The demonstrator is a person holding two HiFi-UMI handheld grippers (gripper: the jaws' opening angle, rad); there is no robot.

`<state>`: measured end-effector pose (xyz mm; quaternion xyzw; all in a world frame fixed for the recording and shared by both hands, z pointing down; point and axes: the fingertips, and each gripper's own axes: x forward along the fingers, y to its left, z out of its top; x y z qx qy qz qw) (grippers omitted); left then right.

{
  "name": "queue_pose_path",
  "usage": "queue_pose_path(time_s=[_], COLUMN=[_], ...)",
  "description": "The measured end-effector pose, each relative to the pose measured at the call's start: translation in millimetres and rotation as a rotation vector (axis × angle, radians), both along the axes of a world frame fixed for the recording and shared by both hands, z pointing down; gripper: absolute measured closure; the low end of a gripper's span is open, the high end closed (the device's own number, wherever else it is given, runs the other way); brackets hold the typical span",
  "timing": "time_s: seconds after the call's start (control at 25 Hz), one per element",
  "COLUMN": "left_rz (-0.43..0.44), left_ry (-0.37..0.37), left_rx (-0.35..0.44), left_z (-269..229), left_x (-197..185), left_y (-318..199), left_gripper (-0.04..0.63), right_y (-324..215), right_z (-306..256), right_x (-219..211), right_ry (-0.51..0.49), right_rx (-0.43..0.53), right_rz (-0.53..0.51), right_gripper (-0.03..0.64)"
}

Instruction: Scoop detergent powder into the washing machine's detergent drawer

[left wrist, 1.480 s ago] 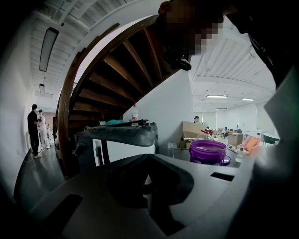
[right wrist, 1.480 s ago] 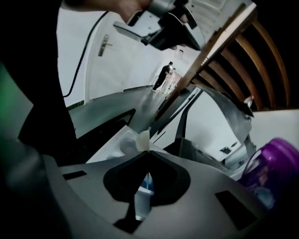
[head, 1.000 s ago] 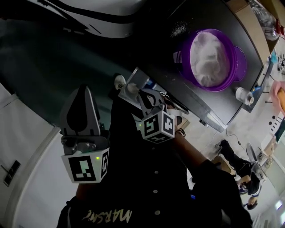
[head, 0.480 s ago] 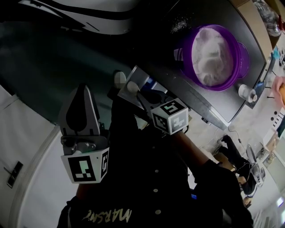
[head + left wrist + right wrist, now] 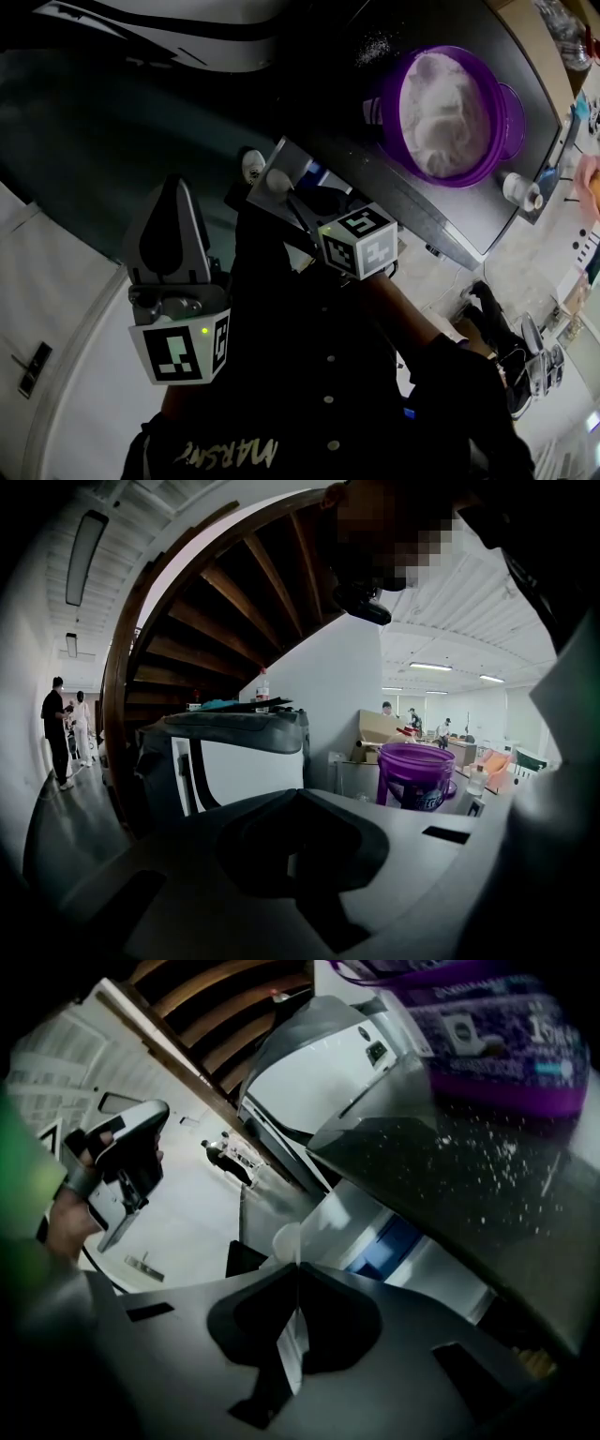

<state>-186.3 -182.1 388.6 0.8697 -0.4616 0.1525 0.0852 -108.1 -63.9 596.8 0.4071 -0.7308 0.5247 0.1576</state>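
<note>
Detergent powder (image 5: 441, 112) shows only at the far end, heaped white in the purple tub (image 5: 380, 112). Closest to us is the left gripper (image 5: 175, 192), held off to one side, its jaws pressed together with nothing between them. Next comes the right gripper (image 5: 302, 214), its jaws clamped tight on the thin handle of the white scoop (image 5: 277, 179). The scoop's bowl hangs right at the open detergent drawer (image 5: 302, 167), and we can't tell whether any powder is in it. Looking along the right gripper (image 5: 298, 1269), we see the scoop (image 5: 286, 1239) just past the tips. The drawer (image 5: 352, 1213) and its blue compartment are right beside it. Beyond the drawer stretches the dark top of the washing machine (image 5: 412, 202), dusted with white specks (image 5: 375, 58). The tub stands farther back on that top. From the left gripper (image 5: 298, 797) the tub (image 5: 415, 775) shows well off to the right.
</note>
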Motion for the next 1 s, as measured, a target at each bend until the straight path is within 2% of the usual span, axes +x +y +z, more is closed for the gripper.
queue_pose_path(time_s=[0.08, 0.2, 0.24, 0.4, 0.68, 0.84, 1.0], left_rz=[0.002, 0.001, 0.001, 0.0, 0.0, -0.005, -0.005], left_ry=[0.0, 0.003, 0.004, 0.016, 0.036, 0.046, 0.064], left_rx=[0.005, 0.017, 0.021, 0.053, 0.114, 0.159, 0.211], left_z=[-1, -5, -7, -21, -48, -68, -91], left_x=[1, 2, 3, 8, 16, 17, 21], left_y=[0, -1, -1, -1, 1, 1, 2], left_gripper=[0.586, 0.586, 0.586, 0.586, 0.586, 0.588, 0.588], right_y=[-1, 3, 6, 5, -2, -8, -17], right_z=[-5, -17, -21, -35, -81, -125, -172], right_x=[-2, -6, -8, -6, -1, 9, 28], right_ry=[0.126, 0.465, 0.548, 0.739, 0.833, 0.85, 0.844], right_rx=[0.091, 0.323, 0.388, 0.556, 0.773, 0.87, 0.909], right_rz=[-0.103, -0.404, -0.48, -0.601, -0.657, -0.6, -0.487], right_gripper=[0.584, 0.584, 0.584, 0.584, 0.584, 0.584, 0.584])
